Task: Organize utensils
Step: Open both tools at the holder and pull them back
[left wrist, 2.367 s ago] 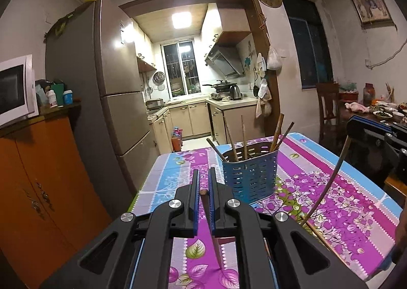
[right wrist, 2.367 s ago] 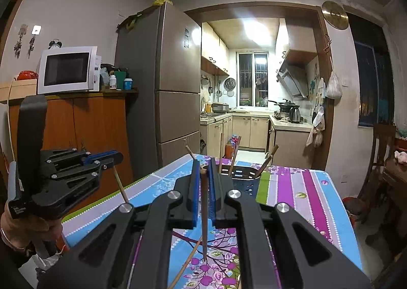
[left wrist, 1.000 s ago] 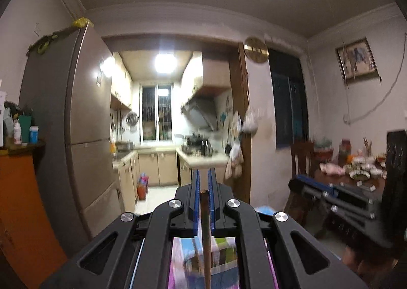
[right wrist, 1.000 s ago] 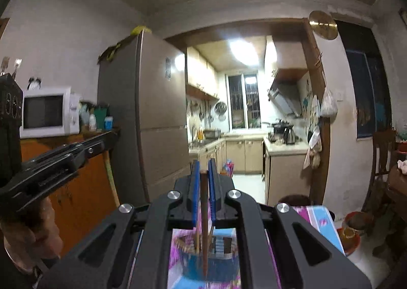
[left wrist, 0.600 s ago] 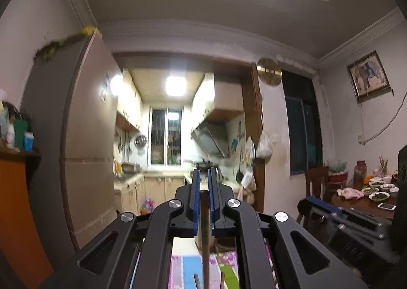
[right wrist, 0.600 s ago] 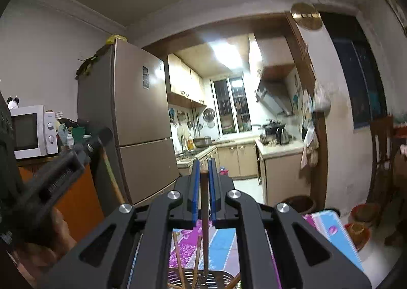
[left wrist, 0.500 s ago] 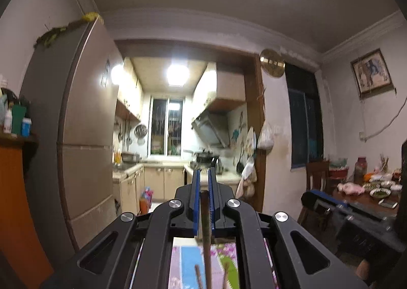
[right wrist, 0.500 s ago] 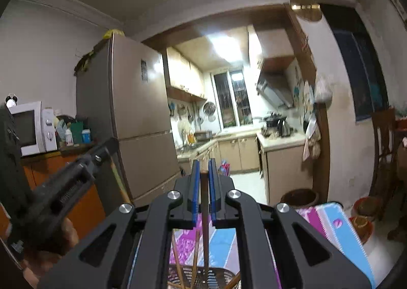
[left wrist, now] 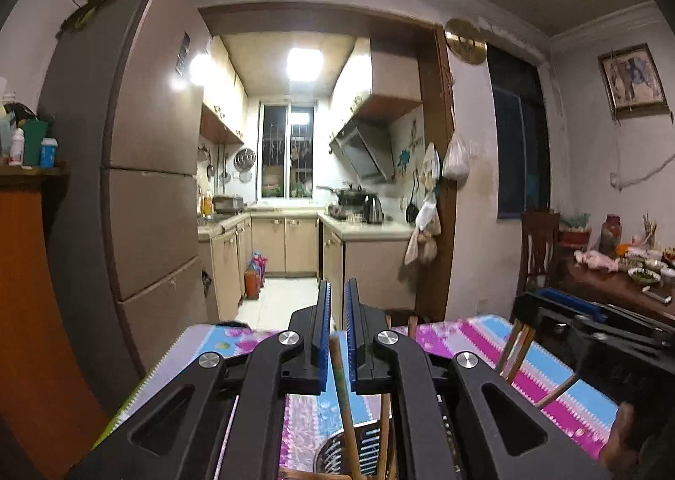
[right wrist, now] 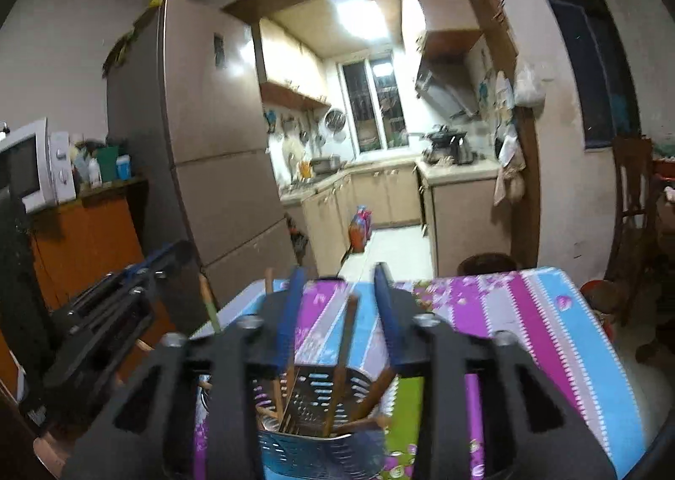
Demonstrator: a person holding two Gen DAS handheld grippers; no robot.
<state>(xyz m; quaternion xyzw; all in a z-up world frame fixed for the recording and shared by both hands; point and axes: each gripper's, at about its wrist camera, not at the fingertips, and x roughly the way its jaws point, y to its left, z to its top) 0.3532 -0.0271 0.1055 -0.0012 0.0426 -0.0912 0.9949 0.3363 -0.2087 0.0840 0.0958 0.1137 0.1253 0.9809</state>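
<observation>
Two grippers (left wrist: 336, 313) (right wrist: 340, 294), no legible writing

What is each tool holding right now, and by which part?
Right tool is open and holds nothing; a chopstick stands free in the holder between its fingers. Left tool: a chopstick sits between narrow jaws, but a grip cannot be told.

chopsticks (right wrist: 342, 357) crowd holder (right wrist: 320, 437), tablecloth (right wrist: 527, 336) bare rightward
</observation>
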